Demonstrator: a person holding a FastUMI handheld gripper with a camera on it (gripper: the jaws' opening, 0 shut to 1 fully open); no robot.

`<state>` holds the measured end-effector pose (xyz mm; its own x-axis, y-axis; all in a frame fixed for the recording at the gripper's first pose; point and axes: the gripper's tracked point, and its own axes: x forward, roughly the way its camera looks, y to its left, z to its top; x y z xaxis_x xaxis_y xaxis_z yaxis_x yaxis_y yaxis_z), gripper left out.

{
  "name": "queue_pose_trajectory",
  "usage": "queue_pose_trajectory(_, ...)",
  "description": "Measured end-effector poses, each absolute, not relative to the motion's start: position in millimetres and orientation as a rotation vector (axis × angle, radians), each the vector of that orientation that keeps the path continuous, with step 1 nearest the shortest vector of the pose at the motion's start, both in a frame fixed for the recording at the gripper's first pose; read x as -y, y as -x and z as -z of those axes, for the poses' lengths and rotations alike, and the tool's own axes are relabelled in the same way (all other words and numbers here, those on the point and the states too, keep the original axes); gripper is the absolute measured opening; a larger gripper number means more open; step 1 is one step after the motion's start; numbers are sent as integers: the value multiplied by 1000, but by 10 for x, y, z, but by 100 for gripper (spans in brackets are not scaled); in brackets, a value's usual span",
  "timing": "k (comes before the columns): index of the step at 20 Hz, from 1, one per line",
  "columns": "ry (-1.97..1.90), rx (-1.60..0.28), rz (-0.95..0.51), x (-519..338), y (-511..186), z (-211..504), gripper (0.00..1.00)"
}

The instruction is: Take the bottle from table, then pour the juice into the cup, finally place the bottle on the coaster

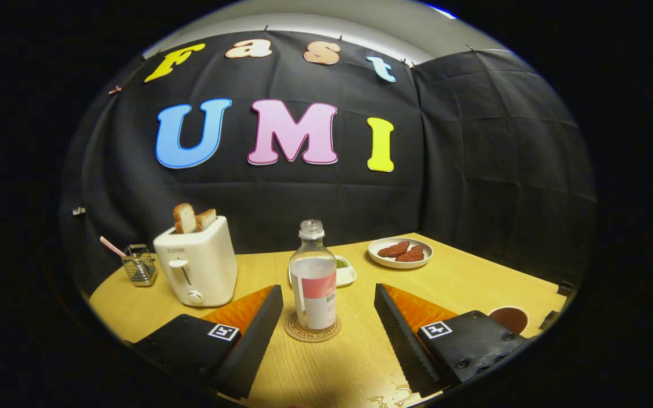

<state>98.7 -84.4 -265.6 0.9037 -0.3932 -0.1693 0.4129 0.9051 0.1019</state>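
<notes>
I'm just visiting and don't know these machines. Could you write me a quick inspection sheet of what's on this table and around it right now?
Surface: yellow wooden table, some small spots near the fingers.
Job's things: bottle upright on the round coaster, cap on; cup beside the right finger.
Clutter: toaster holding bread slices; wire basket with a pink-handled utensil; plate of brown pieces; small white dish behind the bottle.
Grippers: gripper open, fingers either side of the bottle, not touching it.
Cables: nothing seen.
Surroundings: black cloth wall behind and to the right.

bottle (313, 277) between spread fingers (258, 328), toaster (197, 266) left
</notes>
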Motion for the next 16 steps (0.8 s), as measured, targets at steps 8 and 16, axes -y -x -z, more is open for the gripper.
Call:
queue_pose_trajectory(8, -102, -53, 305, 830, -460, 1601, 99)
queue_pose_trajectory(16, -76, 3, 199, 838, -208, 982, 99)
